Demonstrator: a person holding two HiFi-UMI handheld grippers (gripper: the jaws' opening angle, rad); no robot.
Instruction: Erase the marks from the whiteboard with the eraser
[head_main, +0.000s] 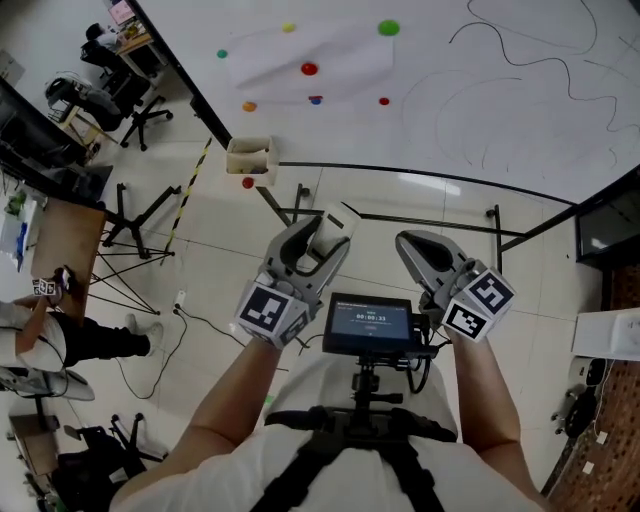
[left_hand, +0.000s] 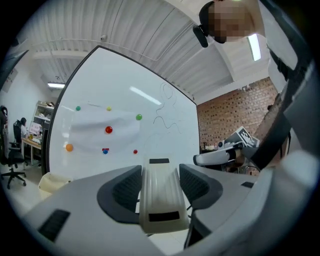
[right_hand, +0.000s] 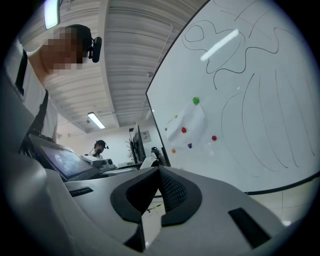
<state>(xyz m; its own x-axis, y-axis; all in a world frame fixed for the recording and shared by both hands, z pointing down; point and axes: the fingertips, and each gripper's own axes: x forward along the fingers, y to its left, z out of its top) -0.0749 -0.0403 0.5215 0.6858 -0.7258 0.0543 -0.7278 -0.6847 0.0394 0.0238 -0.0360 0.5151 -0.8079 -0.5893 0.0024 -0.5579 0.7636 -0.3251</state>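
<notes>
Nearest me, left gripper (head_main: 318, 246) pinches the white eraser (left_hand: 159, 192), held clear of the whiteboard (head_main: 420, 120). Right gripper (right_hand: 160, 184) pressed together, empty. Board's far left: coloured magnets (head_main: 309, 69). Far right: black squiggles (head_main: 530, 62) all unwiped. I judge the erasing not yet begun.

Whiteboard (head_main: 350, 130) cut off at top and right edges; black marks (head_main: 545, 66) run out of frame. Eraser (left_hand: 160, 195) underside hidden.

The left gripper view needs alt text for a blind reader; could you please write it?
The left hand-held gripper clamps a white ribbed plastic eraser between its grey jaws. Beyond stands a white whiteboard with coloured round magnets and thin black squiggles.
</notes>
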